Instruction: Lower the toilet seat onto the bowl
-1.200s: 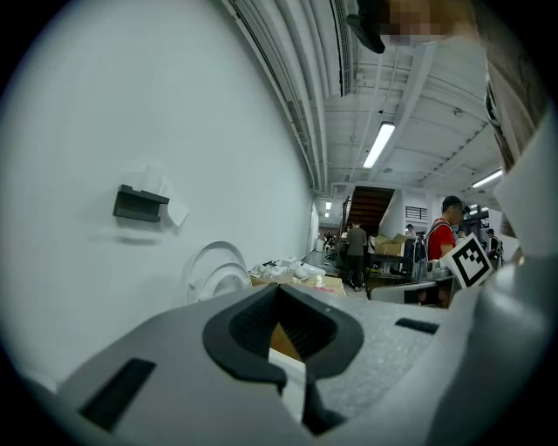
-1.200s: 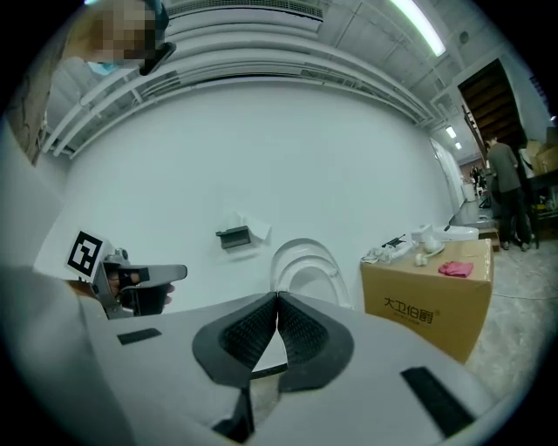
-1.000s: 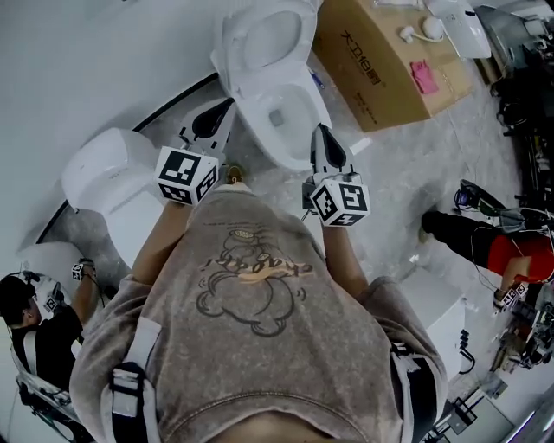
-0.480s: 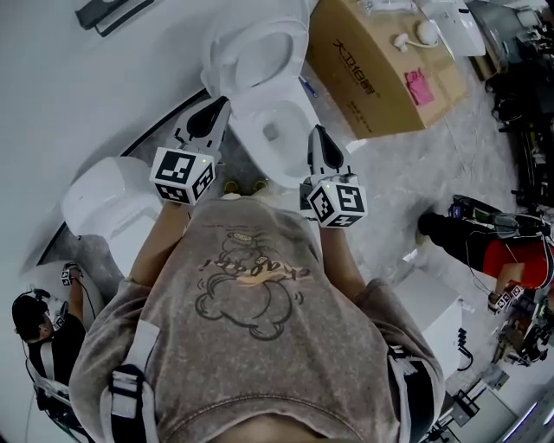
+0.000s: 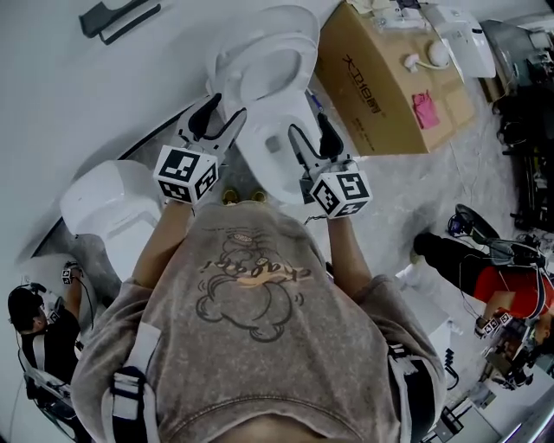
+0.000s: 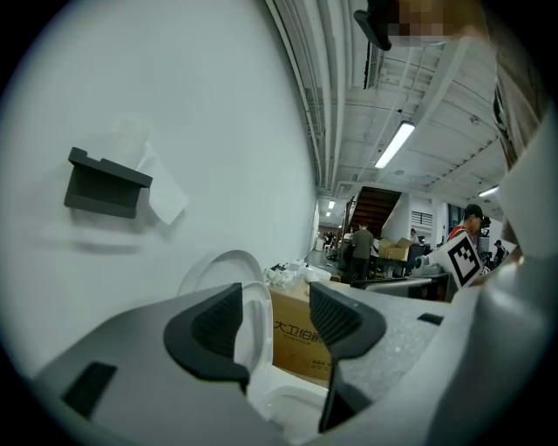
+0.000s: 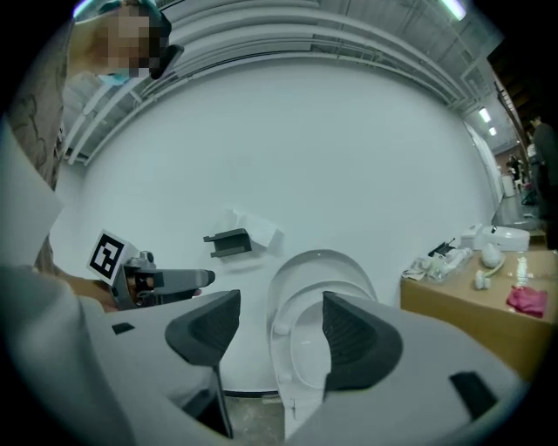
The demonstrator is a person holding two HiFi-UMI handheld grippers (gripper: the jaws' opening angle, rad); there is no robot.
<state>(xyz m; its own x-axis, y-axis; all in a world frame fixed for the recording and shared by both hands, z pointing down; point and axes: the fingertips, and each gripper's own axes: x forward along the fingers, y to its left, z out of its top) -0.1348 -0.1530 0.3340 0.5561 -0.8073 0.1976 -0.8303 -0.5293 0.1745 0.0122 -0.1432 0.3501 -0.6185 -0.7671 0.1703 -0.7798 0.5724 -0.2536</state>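
A white toilet stands against the wall with its seat raised, upright over the bowl. In the right gripper view the seat ring leans on the lid straight ahead. My left gripper hovers at the bowl's left side and its jaws are opening with nothing between them. My right gripper is over the bowl's right rim, jaws also opening and empty. The left gripper view looks past the left gripper at the seat's edge. Neither gripper touches the seat.
A cardboard box with small items on top stands right of the toilet. Another white toilet sits at the left. A grey holder is on the wall. One person crouches at the lower left, another at the right.
Both grippers were shut and now stand open. They have moved a little forward, closer to the toilet.
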